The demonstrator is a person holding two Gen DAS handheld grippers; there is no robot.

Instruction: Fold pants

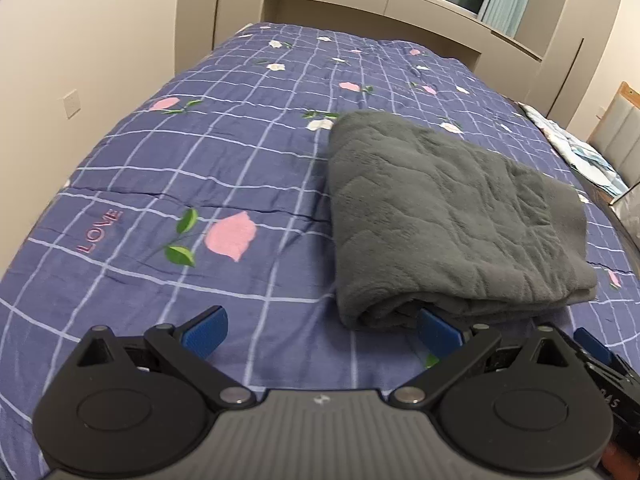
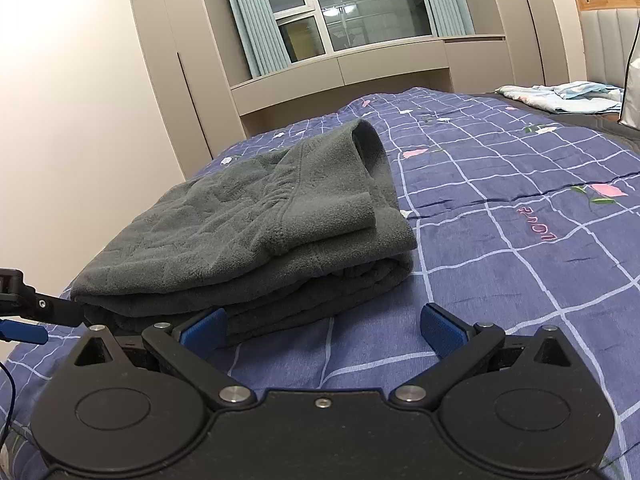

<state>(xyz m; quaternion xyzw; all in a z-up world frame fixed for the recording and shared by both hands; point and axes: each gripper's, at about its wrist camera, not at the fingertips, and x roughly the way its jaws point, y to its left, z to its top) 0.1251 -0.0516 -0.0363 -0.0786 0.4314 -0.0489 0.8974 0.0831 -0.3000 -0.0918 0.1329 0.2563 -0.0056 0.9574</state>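
The dark grey fleece pants lie folded into a thick rectangular bundle on the bed. In the right wrist view the pants show stacked layers with the waistband on top. My left gripper is open just short of the bundle's near edge, its right blue pad close to the fold. My right gripper is open too, with its left pad against the bundle's lower layers. Nothing sits between either pair of fingers. The left gripper's tip shows at the left edge of the right wrist view.
A blue checked quilt with pink flowers covers the bed. A light blue cloth pile lies near the headboard. Beige cabinets and a curtained window stand behind the bed, a wall to the left.
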